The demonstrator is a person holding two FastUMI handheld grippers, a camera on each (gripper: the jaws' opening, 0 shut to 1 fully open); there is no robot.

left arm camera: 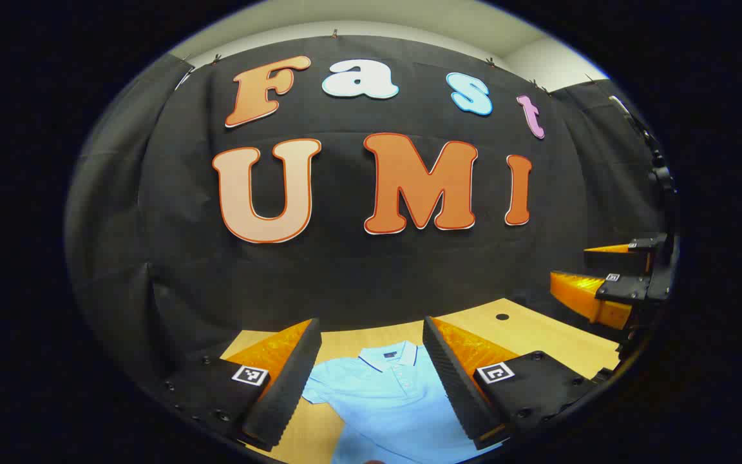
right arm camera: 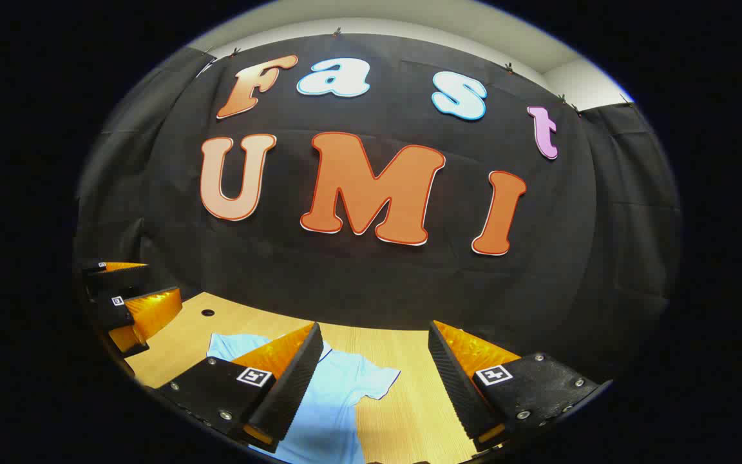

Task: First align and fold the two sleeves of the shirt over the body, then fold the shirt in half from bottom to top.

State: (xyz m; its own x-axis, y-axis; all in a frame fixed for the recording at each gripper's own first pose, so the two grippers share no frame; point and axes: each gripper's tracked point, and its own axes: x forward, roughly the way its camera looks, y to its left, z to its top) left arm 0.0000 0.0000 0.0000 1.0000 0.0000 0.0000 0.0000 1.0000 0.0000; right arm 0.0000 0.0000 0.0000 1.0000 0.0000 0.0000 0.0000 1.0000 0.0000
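Below, a light blue shirt (left arm camera: pixel 387 393) lies flat on the wooden table (left arm camera: pixel 538 335). The left gripper (left arm camera: pixel 371 380) hangs spread over its collar (left arm camera: pixel 389 356); the right gripper (right arm camera: pixel 374 380), also spread and empty, shows one sleeve (right arm camera: pixel 377 380) at six o'clock. A small hole (right arm camera: pixel 207 312) marks the table.

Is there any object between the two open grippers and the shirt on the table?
Nothing visible. The left gripper and right gripper hang open above the light blue shirt, lying flat on the wooden table.

shirt (left arm camera: pixel 384 393): soft matt knit cloth | table (right arm camera: pixel 403 361): smooth matt wood-grain | wall: matt cloth
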